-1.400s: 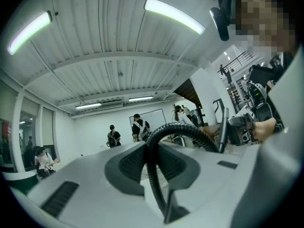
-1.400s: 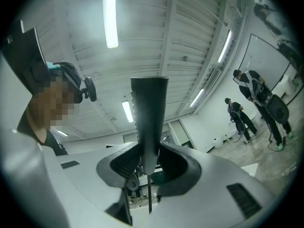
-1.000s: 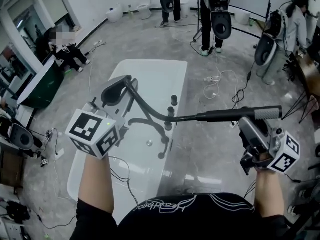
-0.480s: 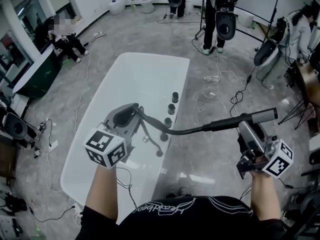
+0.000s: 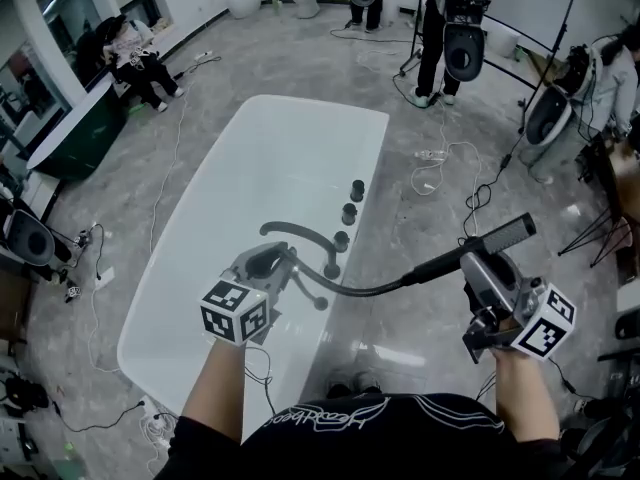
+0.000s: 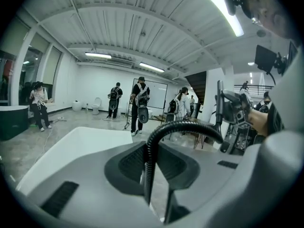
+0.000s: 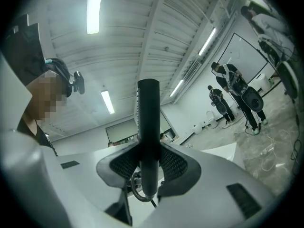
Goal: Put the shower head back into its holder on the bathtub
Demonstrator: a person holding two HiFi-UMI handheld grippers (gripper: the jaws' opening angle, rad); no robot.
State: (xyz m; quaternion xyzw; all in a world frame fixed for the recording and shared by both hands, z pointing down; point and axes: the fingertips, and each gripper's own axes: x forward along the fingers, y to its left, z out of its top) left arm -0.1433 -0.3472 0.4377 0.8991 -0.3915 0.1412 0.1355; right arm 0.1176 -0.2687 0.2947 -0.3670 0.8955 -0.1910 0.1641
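While gripped, shower head (image 5: 500, 236), long axis diagonal (tip upper-right)

bright ceiling strip lights (image 6: 221, 8), floor (image 5: 400, 356) glare, fisheye distortion, dark corners

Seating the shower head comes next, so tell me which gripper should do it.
Right. The right gripper is clamped on the shower head itself and can likely steer it to the bathtub rim; the left gripper only pinches the hose.
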